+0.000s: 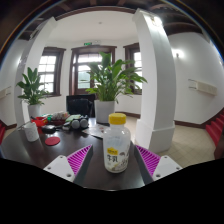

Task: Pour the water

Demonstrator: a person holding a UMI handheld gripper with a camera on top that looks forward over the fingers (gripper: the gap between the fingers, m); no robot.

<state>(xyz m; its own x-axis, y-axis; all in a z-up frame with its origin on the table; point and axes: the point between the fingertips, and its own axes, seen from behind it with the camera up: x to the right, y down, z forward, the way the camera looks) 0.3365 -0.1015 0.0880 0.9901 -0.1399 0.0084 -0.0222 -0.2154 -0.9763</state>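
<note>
- I have the gripper (pixel 116 158) spread wide, its purple pads (pixel 79 155) facing in from either side.
- A small bottle (pixel 117 143) stands upright between the fingers on the dark bench (pixel 60 150), with a clear gap on both sides, so I am not gripping it.
- The bottle has a yellow cap and a white label with a green patch and small print that I cannot read. Its body looks pale and cloudy; I cannot tell how full it is, or whether it holds water at all.
- Further along the bench, well beyond the left finger, I see a white cup (pixel 31 131) standing upright. Its inside is hidden from me.
- Just beside that cup, nearer to me, a small red disc (pixel 52 141) lies flat on the bench.
- Behind these there is a low clutter of things (pixel 68 122) at the far end of the bench, probably a bag and some loose items, too small for me to sort out.
- Past the bench a large leafy plant (pixel 108 80) grows out of a pale pot (pixel 104 110), directly beyond the bottle.
- A second plant (pixel 33 88) stands off to the left by a window.
- A thick white pillar (pixel 157 80) rises to the right of the bottle, beyond the right finger.
</note>
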